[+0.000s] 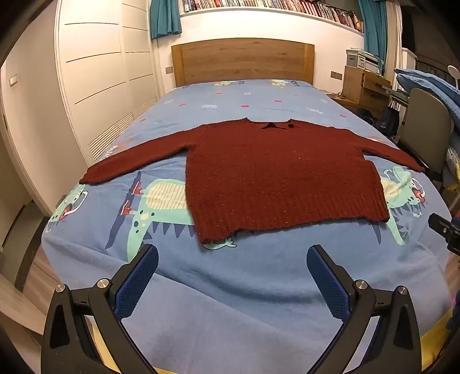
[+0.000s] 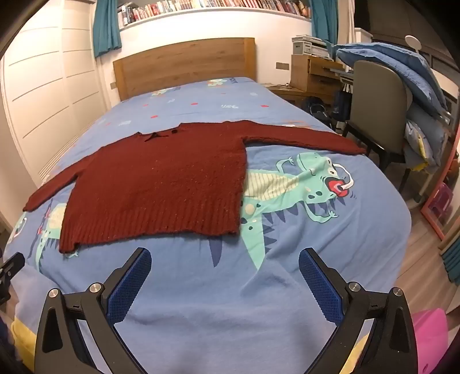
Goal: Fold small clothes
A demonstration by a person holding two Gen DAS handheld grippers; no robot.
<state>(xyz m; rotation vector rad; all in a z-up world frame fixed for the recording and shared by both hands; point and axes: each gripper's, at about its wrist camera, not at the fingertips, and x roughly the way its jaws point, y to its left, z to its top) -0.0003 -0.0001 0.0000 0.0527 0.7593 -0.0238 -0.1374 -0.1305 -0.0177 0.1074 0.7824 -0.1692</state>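
Left wrist view puts my left claw (image 1: 232, 273) nearest, its blue-padded fingers (image 1: 138, 283) spread wide with nothing between them, hanging over the bare foot end of the blue bedspread (image 1: 230, 316). From the right wrist view my right claw (image 2: 224, 274) stands just as wide and just as empty, above the same stretch of cover. Beyond both lies the dark red sweater (image 1: 276, 175), flat on the bed with its ribbed hem toward me, collar away and both sleeves spread out to the sides, covering part of a printed green dinosaur (image 2: 302, 184). Farther off stand the wooden headboard (image 1: 243, 60), white wardrobe doors (image 1: 97, 72) to the left, a grey chair (image 2: 376, 97) heaped with blue bedding (image 2: 402, 72) to the right, and a shelf of books (image 1: 258, 4) high on the wall.
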